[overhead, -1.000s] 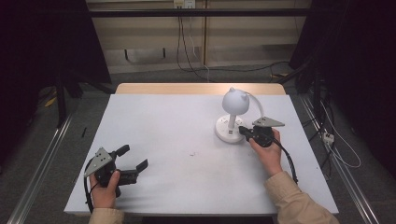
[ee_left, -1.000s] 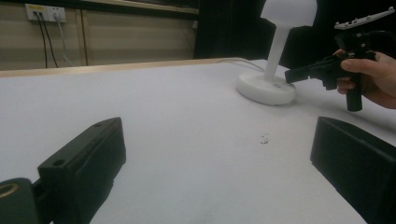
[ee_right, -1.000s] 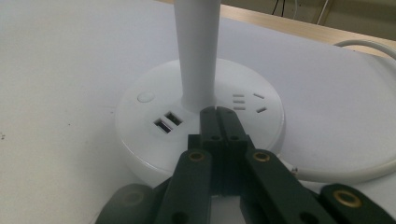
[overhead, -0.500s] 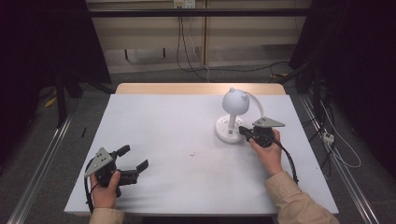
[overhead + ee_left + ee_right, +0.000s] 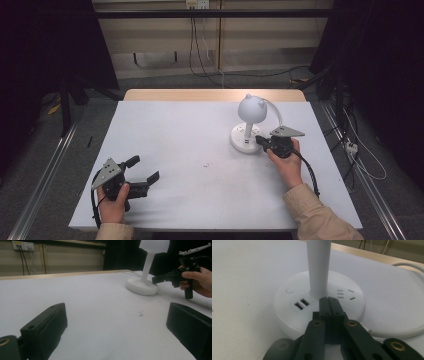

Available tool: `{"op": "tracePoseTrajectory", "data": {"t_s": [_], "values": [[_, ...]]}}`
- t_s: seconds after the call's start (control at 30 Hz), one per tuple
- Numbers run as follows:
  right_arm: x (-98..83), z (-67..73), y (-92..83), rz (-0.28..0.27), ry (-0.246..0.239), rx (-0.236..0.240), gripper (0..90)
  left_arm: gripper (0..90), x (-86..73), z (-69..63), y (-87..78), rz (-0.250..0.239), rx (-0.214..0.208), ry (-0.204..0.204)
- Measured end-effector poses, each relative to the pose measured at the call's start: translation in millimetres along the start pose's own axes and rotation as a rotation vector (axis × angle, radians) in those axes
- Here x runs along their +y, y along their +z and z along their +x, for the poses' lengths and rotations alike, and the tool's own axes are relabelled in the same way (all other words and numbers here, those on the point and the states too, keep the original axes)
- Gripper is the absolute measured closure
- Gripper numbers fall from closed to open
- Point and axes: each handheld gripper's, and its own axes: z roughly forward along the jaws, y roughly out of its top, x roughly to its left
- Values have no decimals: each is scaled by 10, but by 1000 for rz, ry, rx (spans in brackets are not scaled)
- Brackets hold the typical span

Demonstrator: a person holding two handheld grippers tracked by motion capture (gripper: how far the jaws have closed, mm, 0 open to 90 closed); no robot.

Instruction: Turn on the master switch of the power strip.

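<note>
My right gripper (image 5: 260, 140) is pressed shut, its tip over the base of the lamp (image 5: 248, 131), just in front of the stem.

In the high view the lamp stands right of centre, and my right gripper reaches it from the right, pointing left along the table, so this hand is far nearer than the other. In the right gripper view the closed jaw tips (image 5: 329, 304) sit on or just above the round base (image 5: 287, 307); I cannot tell which. The upright stem (image 5: 318, 267) rises straight ahead, the small round button (image 5: 290, 290) lies up and to the left, and the two ports (image 5: 301, 304) are nearer on the left. My left gripper (image 5: 142, 176) rests at the lower left of the high view, jaws spread, empty, well apart from the lamp.
</note>
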Motion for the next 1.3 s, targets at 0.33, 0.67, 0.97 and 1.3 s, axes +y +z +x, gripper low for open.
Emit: {"op": "tracePoseTrajectory", "data": {"t_s": [0.33, 0.67, 0.97, 1.3], "values": [[-7, -8, 1, -1, 11, 4, 900, 31, -1, -4, 7, 1, -2, 1], [-13, -14, 2, -4, 22, 8, 900, 31, -2, -7, 9, 0, -3, -1], [-14, -13, 3, -4, 23, 7, 900, 31, 4, -7, 6, -3, -2, 4], [-15, -13, 3, -3, 35, 7, 900, 31, 6, -7, -1, -4, 0, 2]]}}
